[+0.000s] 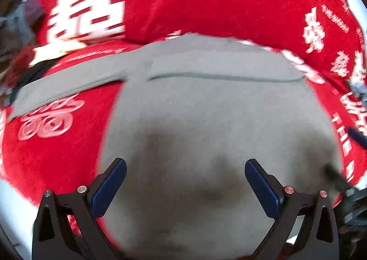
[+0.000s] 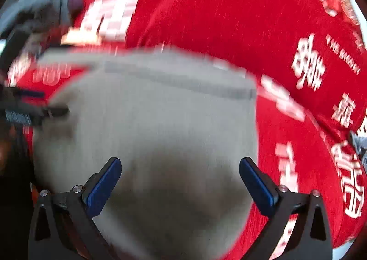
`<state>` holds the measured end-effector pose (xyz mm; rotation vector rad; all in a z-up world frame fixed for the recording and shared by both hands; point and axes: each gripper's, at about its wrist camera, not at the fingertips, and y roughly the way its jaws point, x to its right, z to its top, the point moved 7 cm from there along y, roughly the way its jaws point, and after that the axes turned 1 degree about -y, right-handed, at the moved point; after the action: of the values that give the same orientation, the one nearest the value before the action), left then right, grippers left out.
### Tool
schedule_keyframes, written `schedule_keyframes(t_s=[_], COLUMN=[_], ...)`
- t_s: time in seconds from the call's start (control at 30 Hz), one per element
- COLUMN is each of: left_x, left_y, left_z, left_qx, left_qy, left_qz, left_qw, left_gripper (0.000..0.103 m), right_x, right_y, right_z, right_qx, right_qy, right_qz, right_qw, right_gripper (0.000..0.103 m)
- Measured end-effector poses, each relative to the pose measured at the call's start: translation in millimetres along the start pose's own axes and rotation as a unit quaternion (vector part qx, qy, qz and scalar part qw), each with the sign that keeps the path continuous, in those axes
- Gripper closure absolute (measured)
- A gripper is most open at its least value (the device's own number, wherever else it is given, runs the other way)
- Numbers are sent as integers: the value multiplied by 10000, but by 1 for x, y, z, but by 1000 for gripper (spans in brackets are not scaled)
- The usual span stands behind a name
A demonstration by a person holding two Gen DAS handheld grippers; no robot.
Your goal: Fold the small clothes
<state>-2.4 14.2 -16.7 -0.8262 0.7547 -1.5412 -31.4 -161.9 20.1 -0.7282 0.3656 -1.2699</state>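
Note:
A small grey long-sleeved top (image 1: pixel 206 108) lies flat on a red cloth with white lettering (image 1: pixel 195 3). One sleeve is folded across its upper part, the other sleeve (image 1: pixel 68 85) stretches out to the left. My left gripper (image 1: pixel 185 166) hovers open over the lower body of the top, nothing between its blue pads. In the right wrist view the same grey top (image 2: pixel 149 117) is blurred by motion. My right gripper (image 2: pixel 180 164) hangs open above its lower right part. The left gripper's dark tip (image 2: pixel 34 110) shows at the left edge there.
The red cloth (image 2: pixel 229 30) covers most of the surface, with a white table edge (image 1: pixel 9 195) beyond it. A pile of dark and grey clothes (image 1: pixel 18 26) sits at the far left. The right gripper's dark frame (image 1: pixel 348 195) shows at the lower right.

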Motion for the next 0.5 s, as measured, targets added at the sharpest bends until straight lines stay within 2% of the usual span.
schedule_keyframes(t_s=[0.1, 0.17, 0.2, 0.23, 0.3, 0.33, 0.4, 0.43, 0.5], left_x=[7, 2, -1, -4, -13, -20, -32, -35, -42], left_y=[26, 36, 28, 23, 15, 10, 9, 6, 1], left_z=[1, -14, -20, -29, -50, -62, -87, -92, -98], left_qx=[-469, -744, -510, -505, -612, -612, -971, -1028, -1200], left_qy=[19, 34, 94, 164, 255, 276, 371, 348, 195], left_qz=[79, 185, 151, 196, 91, 61, 134, 102, 66], left_qw=[9989, 9970, 9985, 9984, 9978, 9977, 9945, 9940, 9926], left_gripper=[0, 0, 0, 0, 0, 0, 0, 0, 0], right_x=[-17, -29, -40, -46, -48, -48, -40, -34, -25], right_y=[32, 50, 59, 65, 49, 44, 30, 23, 15], right_z=[22, 16, 4, -8, -24, -35, -55, -68, -92], right_qx=[-288, -610, -908, -1178, -827, -928, -942, -984, -1153], right_qy=[20, -103, -216, -334, -810, -952, -1116, -1230, -1713], right_qz=[320, 529, 700, 801, 661, 714, 722, 699, 400], right_qw=[9991, 9967, 9932, 9892, 9911, 9885, 9866, 9850, 9776], right_gripper=[1, 1, 1, 1, 1, 1, 1, 1, 1])
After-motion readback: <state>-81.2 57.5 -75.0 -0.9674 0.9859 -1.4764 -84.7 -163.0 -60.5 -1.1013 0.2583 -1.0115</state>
